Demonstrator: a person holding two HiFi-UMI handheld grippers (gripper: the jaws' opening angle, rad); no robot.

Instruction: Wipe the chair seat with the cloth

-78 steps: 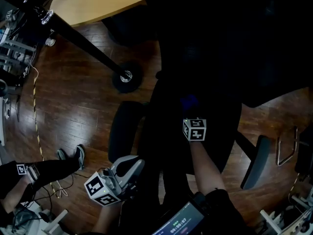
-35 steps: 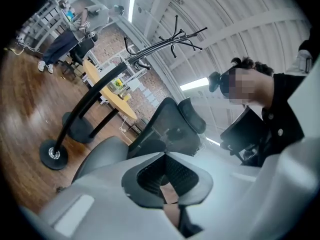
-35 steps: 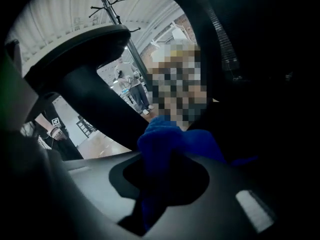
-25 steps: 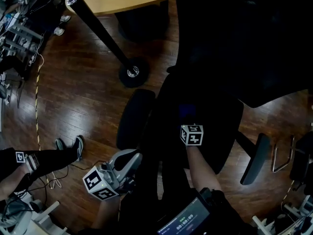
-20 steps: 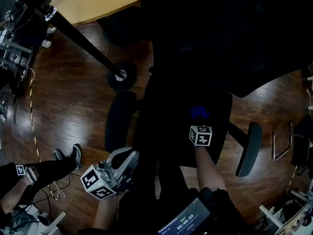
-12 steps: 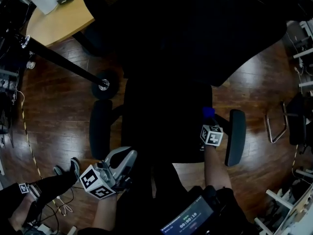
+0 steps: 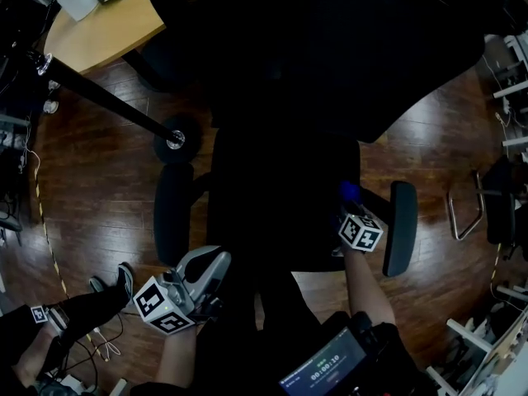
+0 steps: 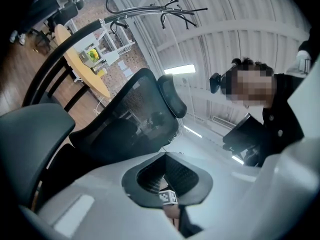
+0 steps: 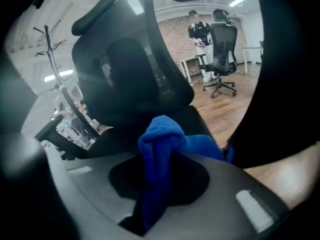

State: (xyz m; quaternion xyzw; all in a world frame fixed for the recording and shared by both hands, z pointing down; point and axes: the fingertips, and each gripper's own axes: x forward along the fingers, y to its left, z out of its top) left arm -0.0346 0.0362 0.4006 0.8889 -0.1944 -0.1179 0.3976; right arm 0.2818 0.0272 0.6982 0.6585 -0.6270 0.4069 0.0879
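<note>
A black office chair fills the head view, its seat [image 7: 276, 200] between a left armrest [image 7: 172, 221] and a right armrest [image 7: 402, 228]. My right gripper [image 7: 353, 209] is at the seat's right edge, beside the right armrest, shut on a blue cloth [image 7: 350, 192] that rests on the seat. In the right gripper view the cloth [image 9: 161, 134] bulges up from between the jaws of the right gripper [image 9: 159, 156], with the mesh backrest [image 9: 135, 69] behind. My left gripper [image 7: 208, 264] hangs off the seat's front left corner, shut with nothing in it; in its own view the left gripper [image 8: 166, 156] faces the backrest [image 8: 132, 116].
A round wooden table [image 7: 103, 31] is at the top left, with a black pole and its round foot [image 7: 175, 141] beside the chair. A person's shoe [image 7: 124, 280] and cables lie at the lower left. A metal frame [image 7: 469, 213] stands on the right. Another person [image 8: 270, 109] stands close by.
The right gripper has dragged the blue cloth from the middle of the seat to its right edge by the armrest. The left gripper has stayed at the front left corner. The head view shifted.
</note>
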